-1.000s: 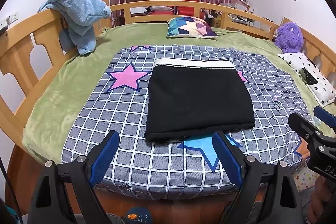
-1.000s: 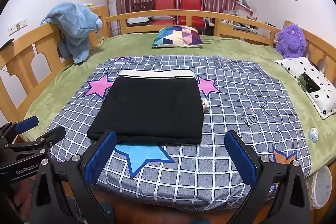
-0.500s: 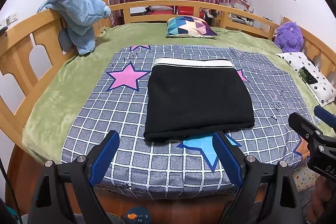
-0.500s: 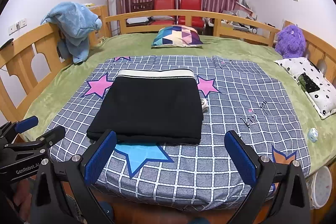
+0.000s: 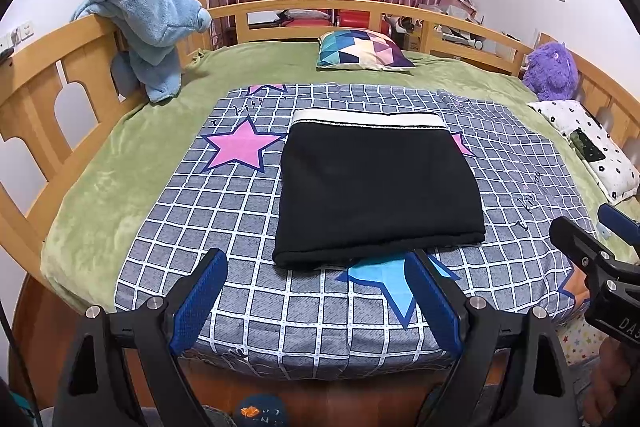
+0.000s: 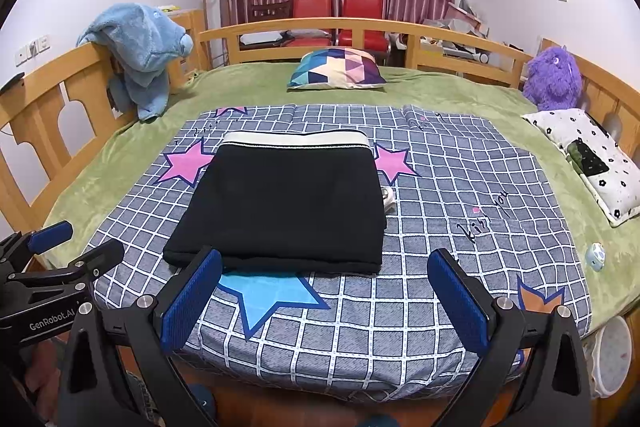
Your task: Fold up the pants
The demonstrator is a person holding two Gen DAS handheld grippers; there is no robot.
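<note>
Pants (image 5: 378, 187) are being shown lying folded into a black rectangle on the checked blanket (image 5: 224, 227) of the bed, so the folding is judged nearly done. Both the left hand-held gripper (image 5: 316, 301) and right hand-held gripper (image 6: 324, 301) are being held released, short of the near edge; nothing is being blocked.

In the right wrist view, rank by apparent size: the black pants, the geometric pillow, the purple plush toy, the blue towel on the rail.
1. black pants, clearly largest, though nearest the camera.
2. blue towel.
3. geometric pillow and purple plush toy: too alike to rank.
</note>
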